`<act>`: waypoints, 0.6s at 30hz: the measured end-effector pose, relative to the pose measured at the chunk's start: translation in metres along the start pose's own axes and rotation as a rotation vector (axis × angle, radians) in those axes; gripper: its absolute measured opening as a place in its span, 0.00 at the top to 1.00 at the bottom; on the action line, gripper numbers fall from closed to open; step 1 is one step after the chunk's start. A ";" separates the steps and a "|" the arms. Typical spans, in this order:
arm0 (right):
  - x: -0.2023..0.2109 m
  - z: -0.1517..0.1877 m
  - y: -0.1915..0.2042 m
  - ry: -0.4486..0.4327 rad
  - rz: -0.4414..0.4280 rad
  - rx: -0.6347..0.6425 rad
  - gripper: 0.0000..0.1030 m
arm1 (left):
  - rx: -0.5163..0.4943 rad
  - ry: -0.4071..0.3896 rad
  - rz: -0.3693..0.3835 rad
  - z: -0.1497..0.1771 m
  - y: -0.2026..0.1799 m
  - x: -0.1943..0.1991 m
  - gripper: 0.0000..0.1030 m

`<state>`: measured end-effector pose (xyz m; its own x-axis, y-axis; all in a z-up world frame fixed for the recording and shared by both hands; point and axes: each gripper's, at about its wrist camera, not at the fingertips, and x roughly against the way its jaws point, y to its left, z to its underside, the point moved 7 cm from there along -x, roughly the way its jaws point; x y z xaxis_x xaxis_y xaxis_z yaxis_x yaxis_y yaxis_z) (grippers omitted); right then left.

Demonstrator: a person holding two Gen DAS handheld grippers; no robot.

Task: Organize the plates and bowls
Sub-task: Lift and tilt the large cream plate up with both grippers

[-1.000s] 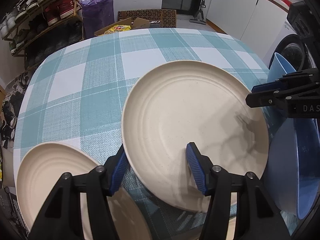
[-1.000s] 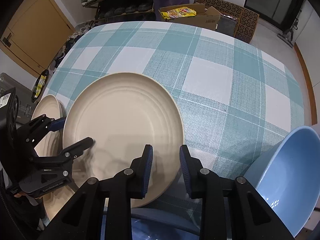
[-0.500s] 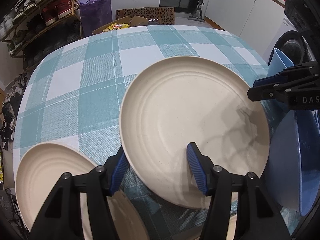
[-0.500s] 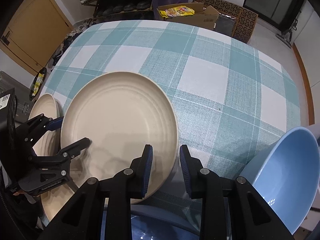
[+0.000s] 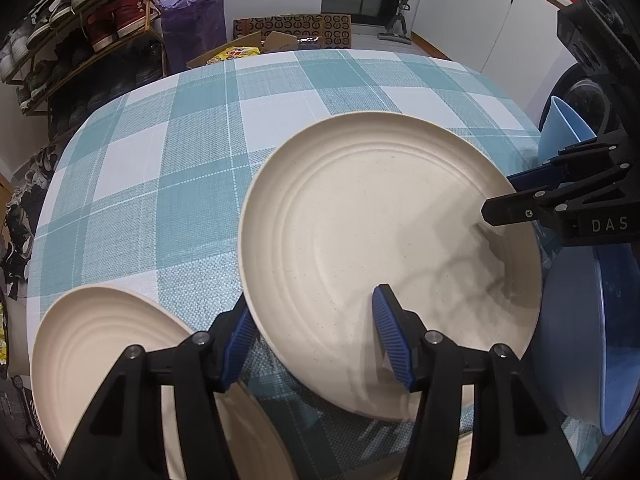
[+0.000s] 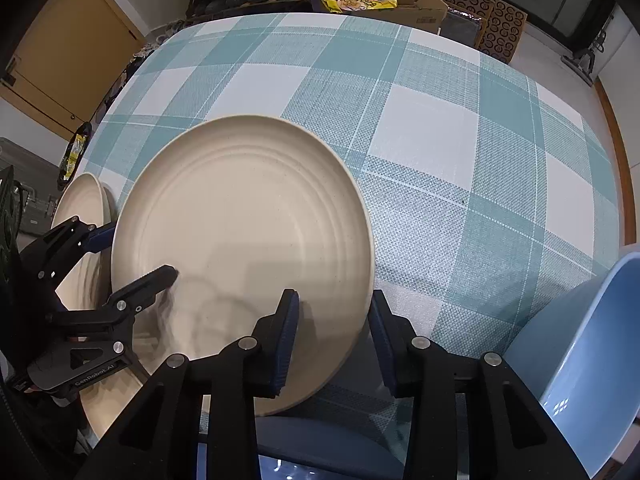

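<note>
A large cream plate lies over the checked tablecloth, tilted: its near rim rides up off the cloth while the far rim dips toward the table. Being round, it has no long axis; its ringed face looks upward. The left gripper has its blue pads spread wide, one below the plate's left edge and one above its face, not closed on it. The right gripper also stands spread, straddling the plate's right rim with a pad on either side, gaps visible at both. A second cream plate lies just left of the first, partly under the left gripper. A blue bowl sits at the right edge of the table, near the right gripper, with another blue bowl tilted behind it.
</note>
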<state>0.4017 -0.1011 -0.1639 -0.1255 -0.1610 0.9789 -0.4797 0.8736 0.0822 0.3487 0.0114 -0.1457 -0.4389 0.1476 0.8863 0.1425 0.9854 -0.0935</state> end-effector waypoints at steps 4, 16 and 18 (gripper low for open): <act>-0.001 -0.002 0.003 -0.014 0.024 0.017 0.68 | 0.032 -0.005 -0.008 -0.002 0.008 0.001 0.55; 0.011 -0.011 0.004 -0.079 0.049 0.020 0.73 | 0.078 -0.030 -0.001 -0.007 0.015 0.005 0.59; 0.012 -0.011 0.003 -0.080 0.049 0.018 0.73 | 0.080 -0.039 -0.002 -0.008 0.015 0.007 0.59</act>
<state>0.4084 -0.0953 -0.1502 -0.2178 -0.1547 0.9636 -0.4869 0.8729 0.0301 0.3545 0.0263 -0.1376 -0.4734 0.1477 0.8684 0.0710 0.9890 -0.1295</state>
